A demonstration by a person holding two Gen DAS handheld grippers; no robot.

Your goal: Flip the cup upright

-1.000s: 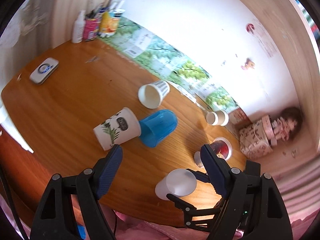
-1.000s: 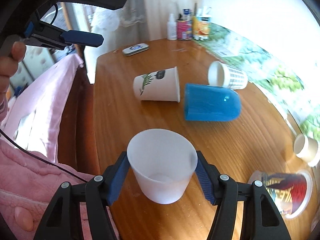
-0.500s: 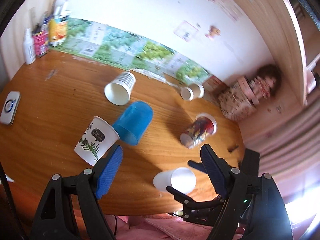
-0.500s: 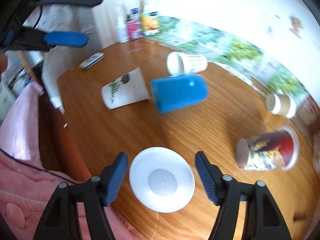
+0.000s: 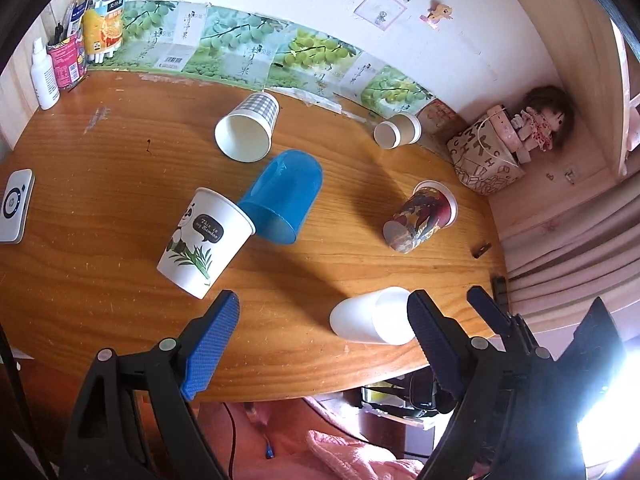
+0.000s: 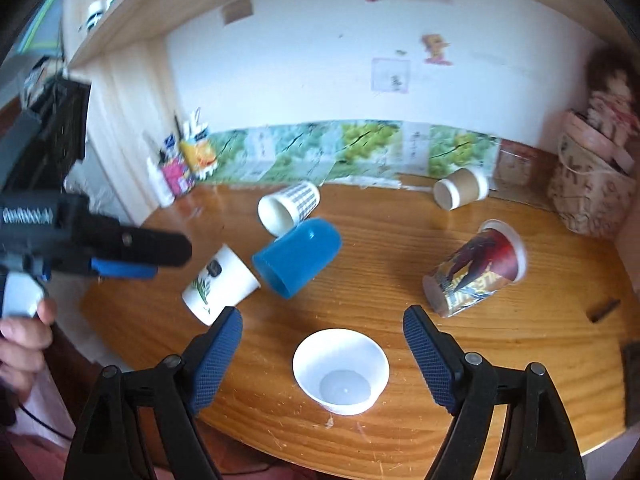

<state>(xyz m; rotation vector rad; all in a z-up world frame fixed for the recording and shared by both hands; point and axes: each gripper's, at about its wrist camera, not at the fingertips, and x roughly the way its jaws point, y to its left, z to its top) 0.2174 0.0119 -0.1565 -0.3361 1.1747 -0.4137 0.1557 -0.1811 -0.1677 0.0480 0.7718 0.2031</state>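
Standing upright now, the white cup (image 6: 340, 372) is sitting free between the wide-open right gripper (image 6: 323, 354); five others are lying tipped, left gripper (image 5: 325, 336) gaping empty.

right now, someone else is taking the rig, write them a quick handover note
Left gripper: open, holding nothing, above the near table edge.
Right gripper: open, its fingers well clear of the white cup.
Done: the white cup stands upright, mouth up, near the front edge of the table.
Left: five cups lie on their sides: panda cup, blue cup, checked cup, brown cup, printed red cup.
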